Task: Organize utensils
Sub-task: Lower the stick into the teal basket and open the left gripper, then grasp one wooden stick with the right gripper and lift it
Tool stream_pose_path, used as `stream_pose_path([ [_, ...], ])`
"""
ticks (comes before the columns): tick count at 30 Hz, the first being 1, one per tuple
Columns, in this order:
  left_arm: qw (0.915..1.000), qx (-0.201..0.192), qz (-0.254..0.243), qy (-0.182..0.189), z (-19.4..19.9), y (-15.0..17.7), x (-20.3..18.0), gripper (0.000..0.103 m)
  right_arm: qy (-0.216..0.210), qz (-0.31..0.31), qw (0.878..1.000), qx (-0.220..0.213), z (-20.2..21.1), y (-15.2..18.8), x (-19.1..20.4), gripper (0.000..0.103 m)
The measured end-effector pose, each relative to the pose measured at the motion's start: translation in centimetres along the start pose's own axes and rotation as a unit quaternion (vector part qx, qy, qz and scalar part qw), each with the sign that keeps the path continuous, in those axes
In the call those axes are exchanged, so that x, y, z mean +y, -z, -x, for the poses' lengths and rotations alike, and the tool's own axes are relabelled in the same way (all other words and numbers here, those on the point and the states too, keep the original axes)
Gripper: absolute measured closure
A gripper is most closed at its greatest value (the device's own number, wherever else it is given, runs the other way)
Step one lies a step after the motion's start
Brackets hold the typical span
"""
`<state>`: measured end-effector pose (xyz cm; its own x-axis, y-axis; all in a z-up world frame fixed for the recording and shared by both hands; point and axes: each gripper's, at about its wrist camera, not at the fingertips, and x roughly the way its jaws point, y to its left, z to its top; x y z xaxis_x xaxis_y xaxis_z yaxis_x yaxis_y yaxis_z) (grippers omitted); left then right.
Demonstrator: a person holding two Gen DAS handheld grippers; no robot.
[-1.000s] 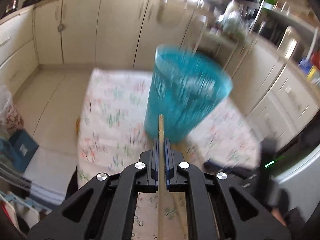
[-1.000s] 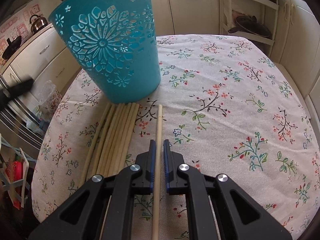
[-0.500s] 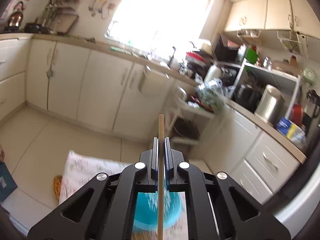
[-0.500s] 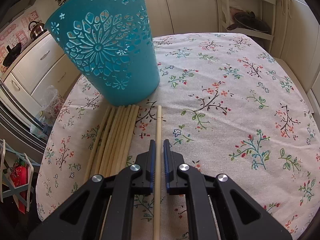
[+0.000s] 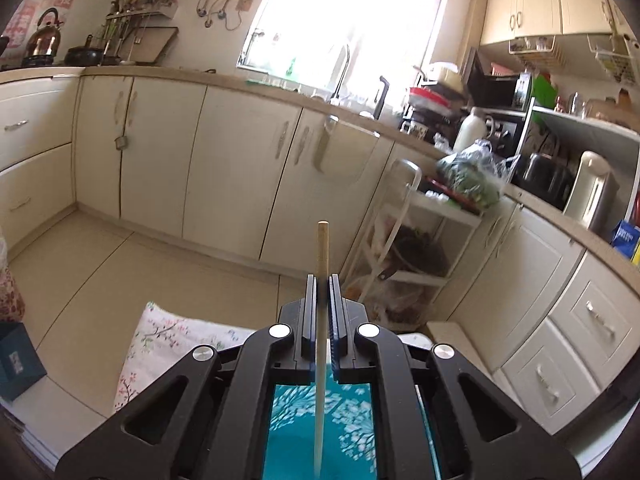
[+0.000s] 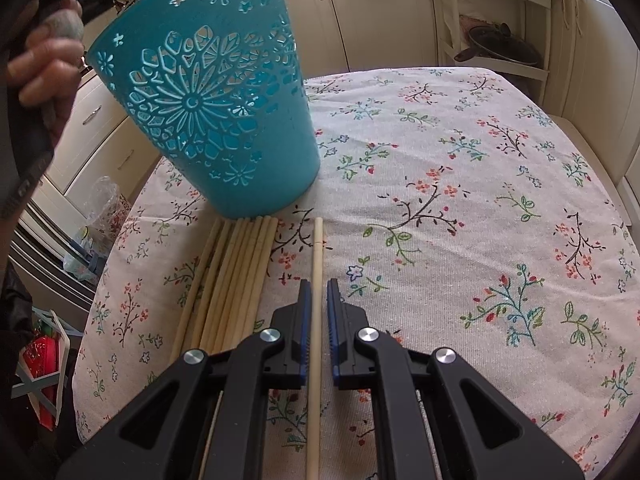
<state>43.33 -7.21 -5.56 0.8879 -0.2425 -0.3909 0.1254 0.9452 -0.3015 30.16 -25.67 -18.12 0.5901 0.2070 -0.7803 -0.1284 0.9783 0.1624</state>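
Note:
My left gripper [image 5: 322, 280] is shut on a wooden chopstick [image 5: 321, 340] and holds it upright over the teal cut-out basket [image 5: 320, 432], whose inside shows below the jaws. In the right wrist view the basket [image 6: 216, 120] stands on the floral tablecloth [image 6: 460, 208]. A bundle of chopsticks [image 6: 228, 280] lies in front of it. My right gripper [image 6: 316, 286] is slightly open, its jaws astride a single chopstick [image 6: 316, 320] that lies on the cloth beside the bundle.
The hand holding the left gripper [image 6: 44, 60] shows at the upper left of the right wrist view. Kitchen cabinets [image 5: 240, 168] and a wire rack [image 5: 408, 248] lie beyond the table. A red stool [image 6: 40, 364] stands left of the table.
My left gripper has swung up from facing the basket's side to above it, with the chopstick held upright. The right gripper has stayed over the single chopstick.

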Motion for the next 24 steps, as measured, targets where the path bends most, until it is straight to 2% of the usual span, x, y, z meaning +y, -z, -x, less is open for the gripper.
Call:
stream_pose_path([
  [6, 0.9979, 0.045, -0.044, -0.009, 0.2, 1.8, 0.0, 0.098, 0.0, 0.002, 1.0, 0.0, 0.0, 0.2, 0.2, 0.094],
  [8, 0.9971, 0.057, -0.048, -0.011, 0.6, 2.0, 0.4, 0.094, -0.003, 0.005, 1.0, 0.001, 0.1, 0.2, 0.3, 0.093],
  [10, 0.9966, 0.066, -0.046, -0.014, 1.3, 2.0, 0.9, 0.083, -0.012, 0.008, 1.0, 0.004, 0.1, 0.2, 0.4, 0.087],
  [12, 0.9973, 0.058, -0.038, -0.025, 3.0, 1.9, 1.8, 0.06, -0.008, 0.016, 1.0, 0.005, 0.1, 0.4, 0.7, 0.084],
  [15, 0.998, 0.042, -0.033, -0.035, 5.5, 1.8, 2.9, 0.048, 0.01, 0.039, 0.999, 0.002, 0.2, 0.7, 1.4, 0.084],
  [16, 0.9981, 0.036, -0.029, -0.04, 6.7, 1.9, 3.5, 0.046, 0.02, 0.049, 0.999, 0.001, 0.2, 0.8, 1.7, 0.088],
  [18, 0.9982, 0.029, -0.019, -0.049, 8.4, 2.4, 4.5, 0.036, 0.04, 0.067, 0.997, -0.002, 0.2, 0.9, 2.1, 0.093],
  [21, 0.9977, 0.034, -0.003, -0.058, 10.5, 3.8, 6.3, 0.032, 0.035, 0.055, 0.998, 0.001, 0.5, 0.9, 1.7, 0.097],
  [24, 0.9963, 0.054, 0.005, -0.066, 11.9, 6.2, 7.9, 0.03, 0.008, 0.013, 1.0, -0.016, 2.5, 0.8, 0.6, 0.097],
])
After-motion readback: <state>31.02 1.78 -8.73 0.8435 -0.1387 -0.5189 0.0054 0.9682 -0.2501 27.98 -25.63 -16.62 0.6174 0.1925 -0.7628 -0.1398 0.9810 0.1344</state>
